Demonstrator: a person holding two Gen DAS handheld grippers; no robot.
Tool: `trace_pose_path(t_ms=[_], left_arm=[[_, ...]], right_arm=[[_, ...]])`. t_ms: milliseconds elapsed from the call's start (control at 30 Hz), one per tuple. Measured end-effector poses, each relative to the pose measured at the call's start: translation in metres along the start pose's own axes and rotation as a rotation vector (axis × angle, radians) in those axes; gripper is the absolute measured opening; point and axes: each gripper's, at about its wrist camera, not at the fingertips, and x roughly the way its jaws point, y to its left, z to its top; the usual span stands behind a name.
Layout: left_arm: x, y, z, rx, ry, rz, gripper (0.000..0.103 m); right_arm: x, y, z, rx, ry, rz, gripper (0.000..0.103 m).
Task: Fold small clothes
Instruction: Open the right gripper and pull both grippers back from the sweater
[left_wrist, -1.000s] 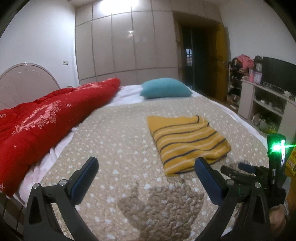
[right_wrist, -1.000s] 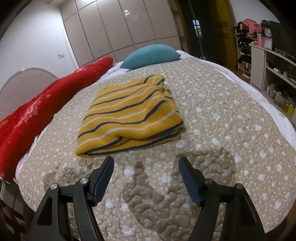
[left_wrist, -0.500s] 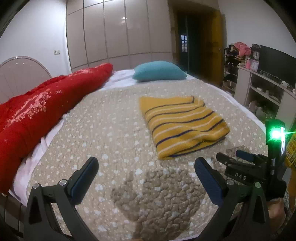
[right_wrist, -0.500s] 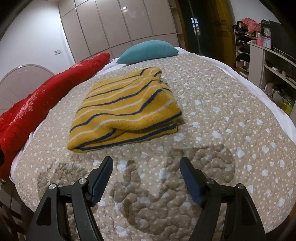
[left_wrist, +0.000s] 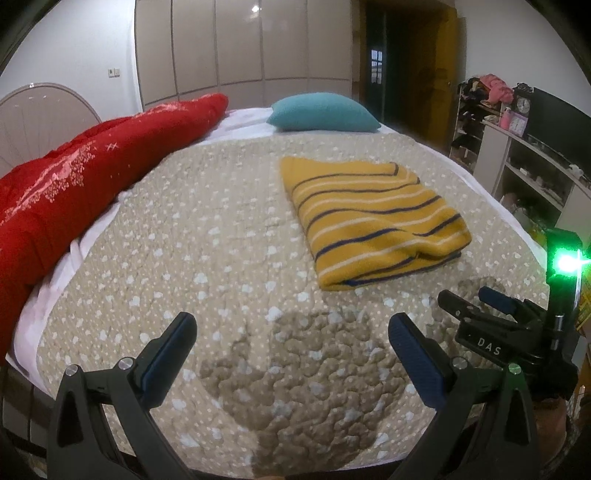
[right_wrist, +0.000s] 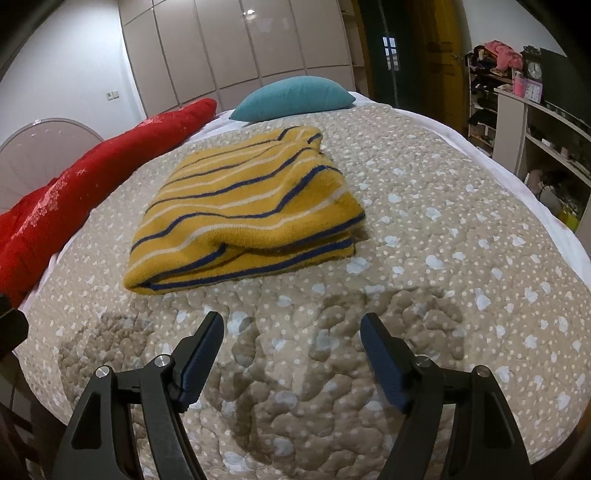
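Folded yellow striped garment (left_wrist: 373, 221) on the dotted quilt (left_wrist: 207, 258), beyond the wide-spread, empty left tool (left_wrist: 291, 332).

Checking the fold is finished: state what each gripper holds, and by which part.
Nothing is held. Left gripper and right gripper hang open, short of the folded striped garment.

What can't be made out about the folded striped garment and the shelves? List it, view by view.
- Striped garment: its type and its inner layers are hidden by its own top fold, in both views.
- Its far edge, right wrist view: bunched, partly hidden behind the top layer.
- Shelf unit: items too small and distorted by the fisheye, left wrist view.
- Right gripper: partly cut off by the left wrist view's edge.
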Motion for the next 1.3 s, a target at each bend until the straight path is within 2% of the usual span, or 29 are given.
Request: trace_pose_path(t_ms=[467,767,1300], left_arm=[[0.033,0.004,-0.016,-0.052,0.127,-0.008,0.103],[0.033,0.010,-0.018,-0.072,0.131,0.044,0.103],[0.040,0.009,-0.025,-0.081,0.159,0.028,0.103]], right_arm=[[0.005,0.006,-0.006,-0.041,0.000,-0.037,0.083],[0.003,0.014,-0.009,-0.082,-0.013,-0.051,0.083],[0.005,0.020,-0.012,-0.123,-0.020,-0.083,0.084]])
